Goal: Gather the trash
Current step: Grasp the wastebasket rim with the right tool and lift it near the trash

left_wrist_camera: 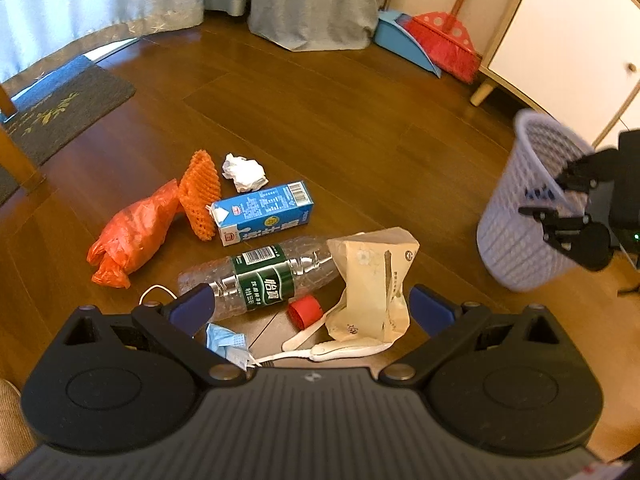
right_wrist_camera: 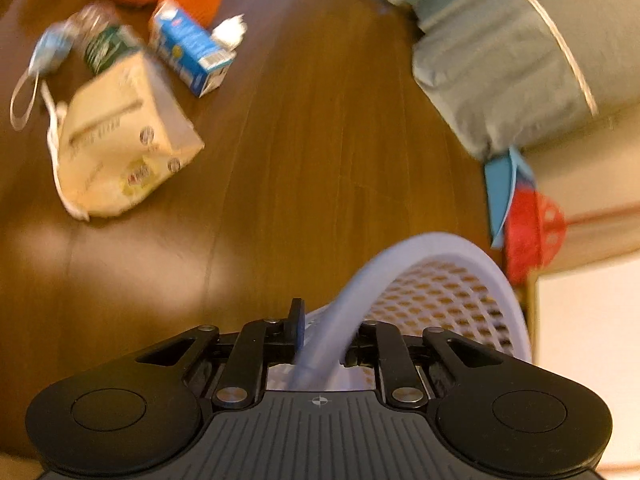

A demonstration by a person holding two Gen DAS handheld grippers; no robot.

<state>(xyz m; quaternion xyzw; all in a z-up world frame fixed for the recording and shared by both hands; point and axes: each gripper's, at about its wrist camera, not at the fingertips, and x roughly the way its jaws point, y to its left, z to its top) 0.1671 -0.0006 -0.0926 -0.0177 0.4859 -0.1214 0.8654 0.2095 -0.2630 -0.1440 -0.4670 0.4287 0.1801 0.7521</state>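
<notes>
Trash lies in a pile on the wooden floor: an orange plastic bag (left_wrist_camera: 132, 236), an orange foam net (left_wrist_camera: 200, 196), a crumpled white paper (left_wrist_camera: 245, 172), a blue milk carton (left_wrist_camera: 264, 214), a clear bottle with a green label (left_wrist_camera: 260, 280), a red cap (left_wrist_camera: 305, 310), a beige paper bag (left_wrist_camera: 374, 280) and a blue face mask (left_wrist_camera: 224, 340). Just above the bottle and the bag, my left gripper (left_wrist_camera: 312, 308) stands open and holds nothing. A lavender mesh basket (left_wrist_camera: 520, 216) tilts off the floor at the right. My right gripper (right_wrist_camera: 326, 340) is shut on its rim (right_wrist_camera: 400, 248).
A white plastic spoon (left_wrist_camera: 304, 336) lies by the paper bag. A red broom (left_wrist_camera: 444, 40) and a blue dustpan (left_wrist_camera: 400, 40) lean at the far wall beside a white cabinet (left_wrist_camera: 560, 40). Curtains (left_wrist_camera: 312, 0) hang at the back; a dark mat (left_wrist_camera: 60, 108) lies far left.
</notes>
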